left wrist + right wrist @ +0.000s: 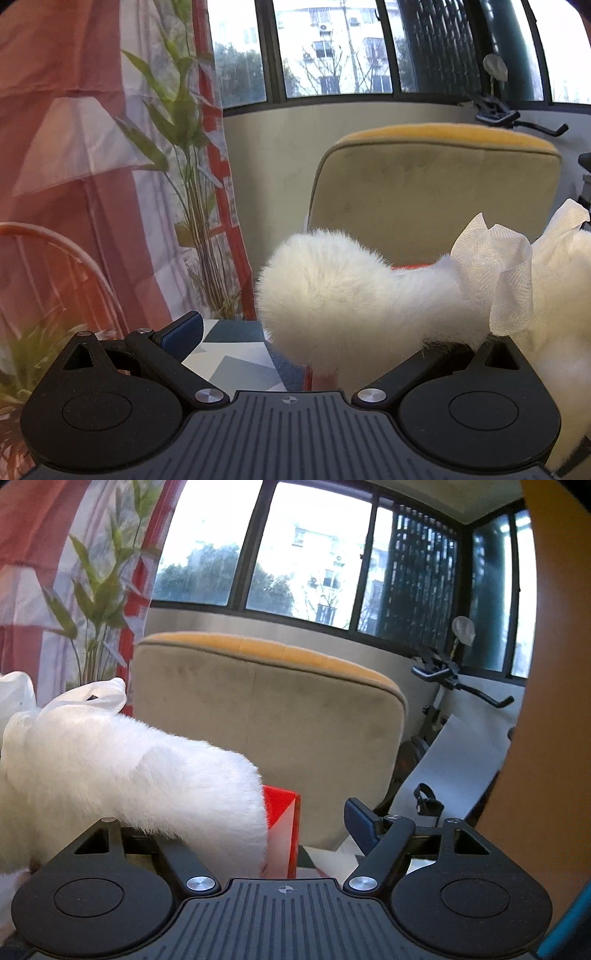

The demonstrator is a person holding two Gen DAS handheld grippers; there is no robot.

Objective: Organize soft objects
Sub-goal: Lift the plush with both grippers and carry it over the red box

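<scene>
a white plush toy (354, 295) hangs in the air just in front of the yellow-topped chair (436, 192), with a gauzy white ribbon (495, 266) bunched round it. one fluffy limb bulges across the mouth of the left gripper (328, 343), the other across the mouth of the right gripper (240, 819).

on the left gripper one blue-padded finger (184, 332) stands clear off to the side, touching nothing; the opposite finger is buried under the fur, so i cannot tell whether the jaws are pinching the toy or just standing apart beneath it. the right gripper is much the same: its blue-padded finger (360, 821) stands free on the chair's window side, well apart from the fur, while the other finger is hidden behind the plush limb.

below the chair back, past the toy, stands a red and white box (282, 834) on a table with a blue-grey geometric cloth (236, 354). a leafy potted plant (184, 155) and a red and white curtain (55, 147) are to the chair's side away from the exercise bike handlebars (461, 683); the window (314, 554) runs behind the chair.

there is no readable writing or brand on anything here.
</scene>
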